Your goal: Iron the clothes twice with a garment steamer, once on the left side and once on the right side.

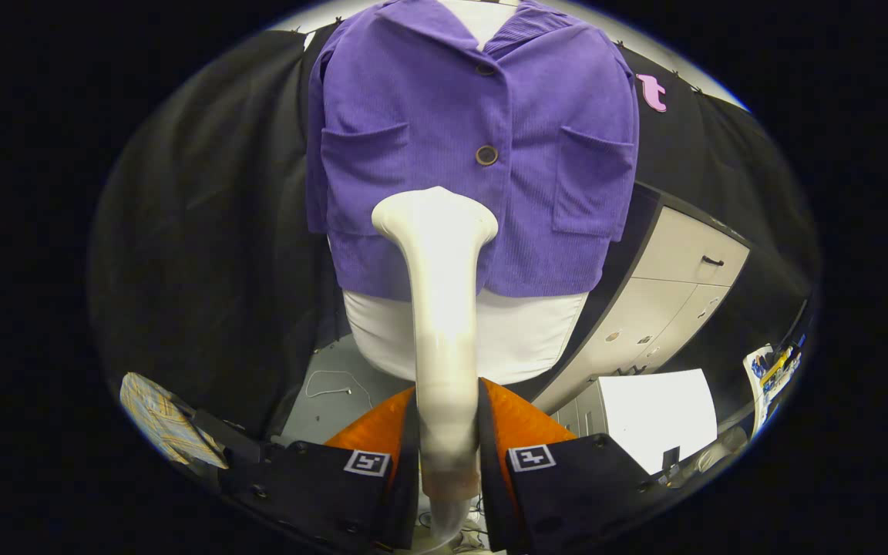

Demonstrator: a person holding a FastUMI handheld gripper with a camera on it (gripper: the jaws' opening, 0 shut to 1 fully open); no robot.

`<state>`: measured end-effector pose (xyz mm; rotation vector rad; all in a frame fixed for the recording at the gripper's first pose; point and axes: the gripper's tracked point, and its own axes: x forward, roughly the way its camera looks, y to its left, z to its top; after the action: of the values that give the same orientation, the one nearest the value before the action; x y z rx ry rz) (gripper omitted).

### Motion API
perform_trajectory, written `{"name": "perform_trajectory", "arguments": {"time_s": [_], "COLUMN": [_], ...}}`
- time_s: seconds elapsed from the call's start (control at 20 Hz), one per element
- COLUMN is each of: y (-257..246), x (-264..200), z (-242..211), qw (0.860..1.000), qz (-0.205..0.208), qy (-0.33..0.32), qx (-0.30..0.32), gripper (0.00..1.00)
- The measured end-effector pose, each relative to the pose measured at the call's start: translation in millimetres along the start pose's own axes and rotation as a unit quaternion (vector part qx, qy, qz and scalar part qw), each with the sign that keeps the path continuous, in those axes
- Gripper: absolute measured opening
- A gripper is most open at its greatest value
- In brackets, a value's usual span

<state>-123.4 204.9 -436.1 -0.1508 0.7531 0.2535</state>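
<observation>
Beyond the tongs [448,455] the largest thing is a purple corduroy jacket [544,146], worn by a white mannequin torso [521,339] that shows below the hem and at the collar. The jacket has two patch pockets, one on each side, and a dark round button [486,155] at the middle of its front, with a second button higher up near the collar. To the right of the mannequin, and further back, stands a light cabinet [683,270] with drawers and a dark handle. Straight ahead of the tongs rises the white garment steamer [444,308], its handle running up between the two fingers and its wide head near the lower middle of the jacket front, just below the button; whether the head touches the cloth I cannot tell. The tongs are closed narrowly on the steamer handle, both fingers pressing on its sides. On the grey floor left of the handle lies a thin white cable [332,385].
</observation>
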Motion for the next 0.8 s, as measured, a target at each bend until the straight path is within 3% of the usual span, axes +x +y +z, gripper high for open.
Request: {"name": "perform_trajectory", "arguments": {"time_s": [0.3, 0.8], "y": [-75, -263], "x": [-30, -87], "z": [42, 136], "qw": [0.999, 0.984], "qz": [-0.02, -0.098], "qy": [-0.039, -0.142], "qx": [0.013, 0.035], "gripper": [0.42, 0.42]}}
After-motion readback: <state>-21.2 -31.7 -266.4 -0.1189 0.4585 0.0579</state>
